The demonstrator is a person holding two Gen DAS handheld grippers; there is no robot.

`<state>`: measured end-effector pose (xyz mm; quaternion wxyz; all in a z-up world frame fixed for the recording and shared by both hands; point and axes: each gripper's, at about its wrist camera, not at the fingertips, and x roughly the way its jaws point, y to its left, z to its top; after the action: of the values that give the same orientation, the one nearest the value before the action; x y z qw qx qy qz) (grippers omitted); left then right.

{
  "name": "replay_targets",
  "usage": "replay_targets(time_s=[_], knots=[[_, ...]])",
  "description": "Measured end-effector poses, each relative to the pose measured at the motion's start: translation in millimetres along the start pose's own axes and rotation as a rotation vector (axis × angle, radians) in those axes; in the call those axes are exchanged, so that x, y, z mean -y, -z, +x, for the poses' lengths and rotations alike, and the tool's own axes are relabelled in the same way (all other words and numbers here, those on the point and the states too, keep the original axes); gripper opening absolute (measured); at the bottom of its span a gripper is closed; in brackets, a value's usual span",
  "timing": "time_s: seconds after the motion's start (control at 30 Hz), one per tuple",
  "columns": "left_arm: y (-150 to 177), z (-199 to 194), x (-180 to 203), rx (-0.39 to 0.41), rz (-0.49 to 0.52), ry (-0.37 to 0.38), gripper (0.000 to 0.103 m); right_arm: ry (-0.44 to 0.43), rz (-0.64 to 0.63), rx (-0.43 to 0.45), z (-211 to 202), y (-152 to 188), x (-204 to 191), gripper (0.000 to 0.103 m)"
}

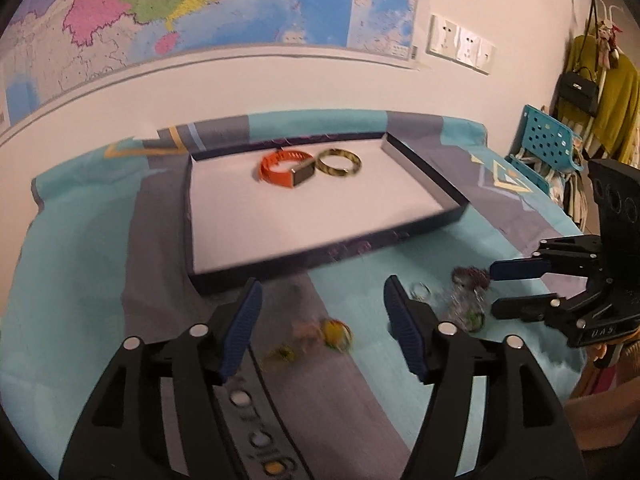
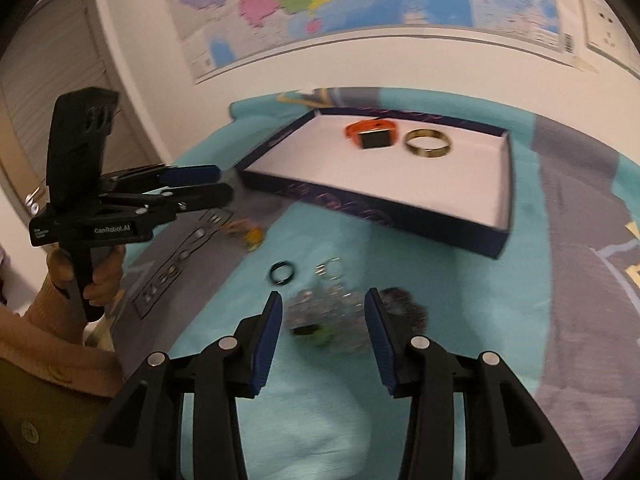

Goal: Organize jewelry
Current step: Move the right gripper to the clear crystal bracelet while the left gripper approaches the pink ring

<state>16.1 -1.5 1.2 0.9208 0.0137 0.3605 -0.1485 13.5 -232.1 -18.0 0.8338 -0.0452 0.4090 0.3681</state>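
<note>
A dark box lid with a white floor [image 1: 280, 216] [image 2: 400, 184] lies on the bed. In it lie an orange watch [image 1: 285, 168] [image 2: 372, 133] and a gold bangle [image 1: 340, 162] [image 2: 428, 143]. My left gripper [image 1: 320, 312] is open above a yellow charm piece [image 1: 338, 334] [image 2: 253, 237] on the cloth. My right gripper [image 2: 325, 316] [image 1: 494, 286] is open around a clear beaded bracelet [image 2: 320, 312] [image 1: 466, 304]. A dark beaded bracelet [image 2: 404, 306] [image 1: 472, 276], a black ring [image 2: 282, 272] and a small silver ring [image 2: 330, 269] [image 1: 421, 291] lie close by.
The bed has a teal and grey cover [image 1: 80, 280] [image 2: 480, 320]. A map hangs on the wall [image 1: 200, 12]. A blue crate [image 1: 548, 140] and hanging clothes [image 1: 608, 92] stand at the right. A door [image 2: 48, 92] is at the left.
</note>
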Motion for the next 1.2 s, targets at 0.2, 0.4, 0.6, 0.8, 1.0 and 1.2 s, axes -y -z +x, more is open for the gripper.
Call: replay_targets(time_s=[0.2,0.4,0.6,0.8,1.0,1.2], knots=[[13.4,-2.8,10.5,-0.010,0.025,-0.009,0.066,0.036,0.016,-0.022,3.0,10.2,-2.2,0.032],[20.7,-4.8,12.0,-0.010,0.022,0.007,0.068,0.065,0.100,-0.041,4.9,20.1,15.0,0.025],[27.3,-4.3,8.2,-0.027,0.012,0.010,0.068,0.069,0.151,-0.044,13.8,22.6,23.3,0.026],[32.3,-3.4,7.3,-0.039,0.016,0.017,0.068,0.074,0.144,-0.034,19.1,17.3,19.2,0.027],[34.2,-1.1,3.8,-0.049,0.008,0.025,0.068,0.073,0.137,-0.031,19.9,16.0,19.1,0.018],[35.8,0.8,-1.7,-0.057,-0.010,0.019,0.067,0.058,0.129,-0.017,14.6,14.6,17.3,0.008]])
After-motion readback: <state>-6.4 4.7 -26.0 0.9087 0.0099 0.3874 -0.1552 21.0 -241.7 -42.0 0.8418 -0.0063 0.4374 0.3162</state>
